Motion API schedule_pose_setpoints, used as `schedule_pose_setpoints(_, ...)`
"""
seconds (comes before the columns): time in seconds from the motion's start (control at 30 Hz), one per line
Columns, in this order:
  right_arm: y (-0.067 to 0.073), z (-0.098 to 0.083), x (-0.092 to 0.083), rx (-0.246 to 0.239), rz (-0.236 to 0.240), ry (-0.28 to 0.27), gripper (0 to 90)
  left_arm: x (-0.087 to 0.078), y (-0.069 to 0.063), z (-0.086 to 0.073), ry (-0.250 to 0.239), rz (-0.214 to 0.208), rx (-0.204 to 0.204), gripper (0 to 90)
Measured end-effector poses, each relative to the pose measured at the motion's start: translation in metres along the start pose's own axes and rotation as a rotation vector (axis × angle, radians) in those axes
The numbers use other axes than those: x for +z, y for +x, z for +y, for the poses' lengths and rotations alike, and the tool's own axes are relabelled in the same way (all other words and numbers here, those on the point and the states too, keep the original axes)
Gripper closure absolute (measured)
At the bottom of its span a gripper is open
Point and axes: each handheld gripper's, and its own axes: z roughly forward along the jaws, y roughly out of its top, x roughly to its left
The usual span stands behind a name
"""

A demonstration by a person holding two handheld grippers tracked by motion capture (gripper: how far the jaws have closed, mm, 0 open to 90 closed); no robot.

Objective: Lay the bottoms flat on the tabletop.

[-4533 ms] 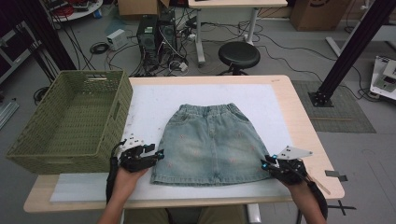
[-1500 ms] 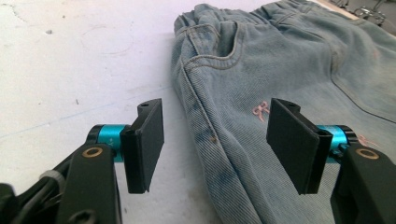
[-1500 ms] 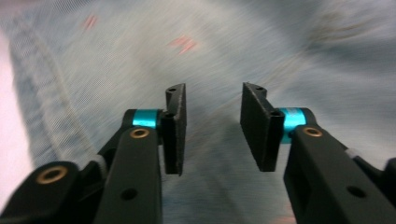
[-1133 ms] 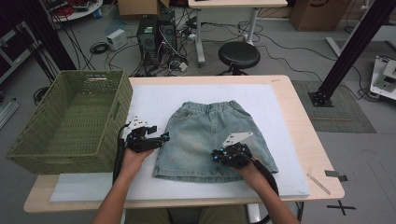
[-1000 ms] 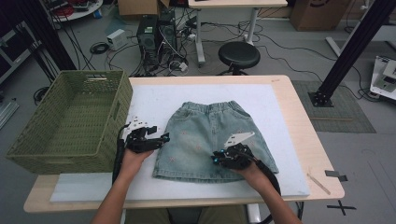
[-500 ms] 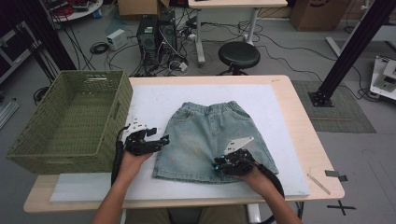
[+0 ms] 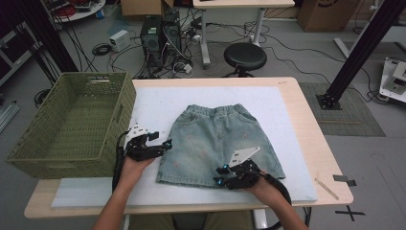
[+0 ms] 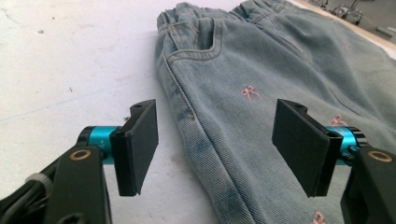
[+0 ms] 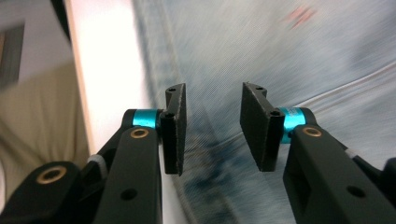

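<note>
We see denim skirt (image 7: 218, 143) flat at mat's (image 7: 287, 115) centre. Left gripper (image 7: 160, 146), jaws wide, straddles side seam at skirt's 9 o'clock. Right gripper (image 7: 224, 179) (jaws just opening, nothing pinched) sits over hem at 5 o'clock.

Right gripper (image 9: 212, 133): jaws have just been opening, now parted over the blurred hem of the denim skirt (image 9: 299, 60), fabric beneath the gap, white bench mat (image 9: 105, 79) alongside.
</note>
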Motion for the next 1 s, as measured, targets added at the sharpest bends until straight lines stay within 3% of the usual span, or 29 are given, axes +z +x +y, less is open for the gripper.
schedule_pose_setpoints(0.07,-0.005,0.000,-0.007,0.023,-0.035,-0.047,53.6,-0.002,0.000,-0.001,-0.006,-0.004,-0.010,28.5)
schedule_pose_setpoints(0.2,-0.017,-0.003,-0.026,0.049,-0.244,-0.103,39.7,-0.007,-0.002,-0.003,-0.009,-0.013,-0.008,26.1)
schedule_pose_setpoints(0.33,-0.030,-0.009,-0.045,0.125,-0.452,-0.097,22.8,-0.012,-0.007,-0.002,-0.021,-0.027,0.010,25.9)
schedule_pose_setpoints(0.43,-0.039,-0.014,-0.056,0.173,-0.581,-0.084,21.2,-0.015,-0.011,-0.003,-0.020,-0.026,0.025,25.9)
schedule_pose_setpoints(0.57,-0.046,-0.019,-0.070,0.211,-0.619,-0.122,21.1,-0.017,-0.015,-0.003,-0.019,-0.038,0.042,25.9)
schedule_pose_setpoints(0.67,-0.049,-0.021,-0.076,0.215,-0.613,-0.132,21.2,-0.019,-0.017,-0.001,-0.026,-0.045,0.045,25.9)
schedule_pose_setpoints(1.0,-0.047,-0.029,-0.082,0.231,-0.531,-0.155,21.2,-0.016,-0.019,-0.003,-0.009,-0.042,0.050,25.9)
